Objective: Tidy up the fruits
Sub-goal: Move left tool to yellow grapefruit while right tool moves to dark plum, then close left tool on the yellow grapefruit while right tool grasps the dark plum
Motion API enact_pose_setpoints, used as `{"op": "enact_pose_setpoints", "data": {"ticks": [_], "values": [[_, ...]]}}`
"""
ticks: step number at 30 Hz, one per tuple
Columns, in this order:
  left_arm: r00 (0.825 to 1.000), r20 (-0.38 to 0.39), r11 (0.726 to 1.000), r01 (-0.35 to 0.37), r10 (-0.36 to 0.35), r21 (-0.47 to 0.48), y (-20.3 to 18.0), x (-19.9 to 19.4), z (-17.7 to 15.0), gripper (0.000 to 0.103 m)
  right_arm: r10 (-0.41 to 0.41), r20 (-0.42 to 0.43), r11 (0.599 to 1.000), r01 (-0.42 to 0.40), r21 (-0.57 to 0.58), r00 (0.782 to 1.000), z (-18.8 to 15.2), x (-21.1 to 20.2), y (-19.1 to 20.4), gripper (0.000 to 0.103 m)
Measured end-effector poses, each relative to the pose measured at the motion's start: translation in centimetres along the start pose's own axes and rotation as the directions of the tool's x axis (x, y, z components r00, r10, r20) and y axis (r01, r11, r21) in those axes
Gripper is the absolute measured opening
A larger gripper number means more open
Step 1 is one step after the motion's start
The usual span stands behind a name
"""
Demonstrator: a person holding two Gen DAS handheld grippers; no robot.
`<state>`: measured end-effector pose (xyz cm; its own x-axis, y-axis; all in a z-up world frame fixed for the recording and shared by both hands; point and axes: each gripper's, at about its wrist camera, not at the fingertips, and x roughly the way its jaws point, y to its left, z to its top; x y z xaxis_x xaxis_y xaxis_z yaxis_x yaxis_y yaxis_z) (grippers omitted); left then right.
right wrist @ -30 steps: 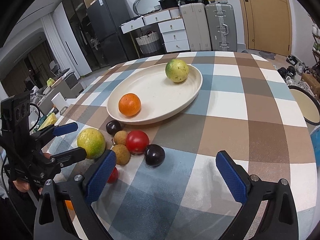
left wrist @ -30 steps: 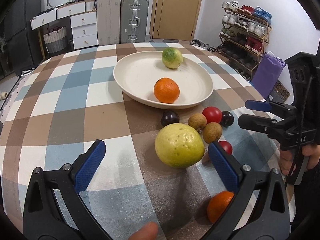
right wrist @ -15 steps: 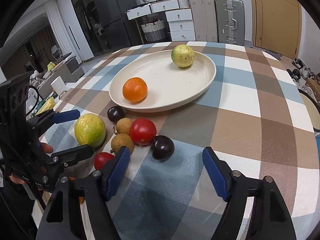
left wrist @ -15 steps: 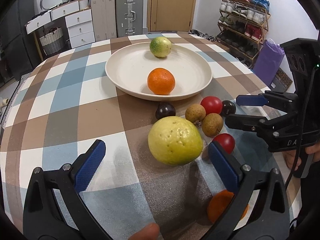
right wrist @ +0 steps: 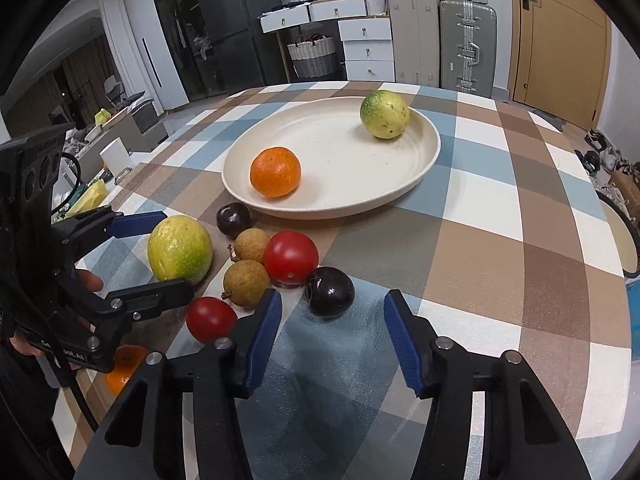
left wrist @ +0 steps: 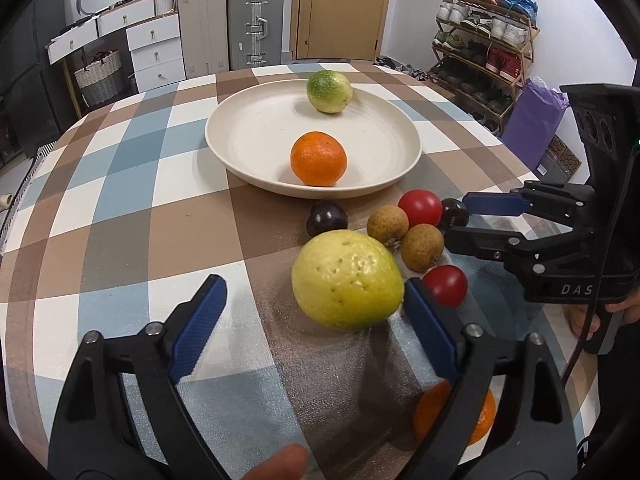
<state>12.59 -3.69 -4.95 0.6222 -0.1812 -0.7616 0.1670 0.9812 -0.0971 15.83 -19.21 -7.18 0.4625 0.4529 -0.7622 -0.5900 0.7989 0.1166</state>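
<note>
A: Left wrist view. What lies between the left gripper [left wrist: 312, 312] jaws?

B: A large yellow-green fruit [left wrist: 346, 279], its long axis running roughly across the view, blunter end toward the right finger. The jaws have just been closing; the right pad seems to touch the fruit, the left pad stands apart, so no grip yet. The fruit rests on the checked tablecloth [left wrist: 120, 208], just in front of the cream plate [left wrist: 248, 148].

A: And on the plate?

B: An orange [left wrist: 318, 158] near the front rim and a green-yellow round fruit [left wrist: 329, 91] at the back. Behind the table: suitcases [left wrist: 256, 24], a door, a shoe rack [left wrist: 484, 36].

A: Right wrist view?

B: The right gripper [right wrist: 332, 336] jaws, half narrowed and just closing, hold nothing; a dark plum [right wrist: 329, 291] lies just ahead of them. Beside it sit a red tomato [right wrist: 291, 256], two brown longans [right wrist: 246, 283], a second plum and a smaller tomato. A refrigerator [right wrist: 224, 24] and white drawers stand beyond.
</note>
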Motion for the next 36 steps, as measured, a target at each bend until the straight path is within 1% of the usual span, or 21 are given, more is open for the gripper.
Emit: {"op": "enact_pose_setpoints", "data": {"ticks": [3,5,9,13,19,21,26,34,36], "values": [[1.000,0.005,1.000,0.011,-0.011,0.006,-0.1,-0.1,0.0,0.077,-0.004,-0.001,1.000,0.004,-0.006,1.000,0.0,0.0,0.1,0.055],[1.000,0.012,1.000,0.022,-0.022,0.013,-0.2,-0.3,0.0,0.069,-0.006,-0.001,1.000,0.006,-0.008,1.000,0.0,0.1,0.1,0.054],[0.999,0.020,0.999,0.036,-0.037,0.021,-0.4,-0.5,-0.1,0.064,-0.005,0.001,1.000,0.005,-0.003,1.000,0.0,0.0,-0.1,0.053],[0.997,0.007,0.997,0.078,-0.078,0.019,-0.5,-0.3,-0.1,0.050,-0.006,0.000,1.000,0.006,-0.004,1.000,0.0,0.0,0.0,0.053],[0.997,0.023,0.997,0.076,-0.077,0.024,-0.6,-0.7,-0.2,0.050,0.001,0.000,1.000,-0.001,-0.007,1.000,0.0,0.1,-0.1,0.053],[0.996,0.029,0.997,0.078,-0.079,0.021,-0.5,-0.8,-0.2,0.050,-0.003,0.000,1.000,0.003,-0.011,1.000,0.1,0.1,-0.1,0.050],[0.996,0.037,0.996,0.081,-0.082,0.020,-0.4,-1.0,-0.2,0.050,-0.012,-0.002,1.000,0.012,-0.020,1.000,0.1,0.2,0.1,0.047],[0.996,0.017,0.996,0.092,-0.092,0.005,-0.3,-0.8,-0.3,0.050,-0.023,-0.008,0.998,0.022,-0.057,1.000,0.2,0.3,0.7,0.041],[0.995,0.016,0.996,0.094,-0.094,0.002,-0.2,-0.8,-0.3,0.050,-0.025,-0.010,0.997,0.024,-0.071,1.000,0.2,0.4,1.0,0.041]]}}
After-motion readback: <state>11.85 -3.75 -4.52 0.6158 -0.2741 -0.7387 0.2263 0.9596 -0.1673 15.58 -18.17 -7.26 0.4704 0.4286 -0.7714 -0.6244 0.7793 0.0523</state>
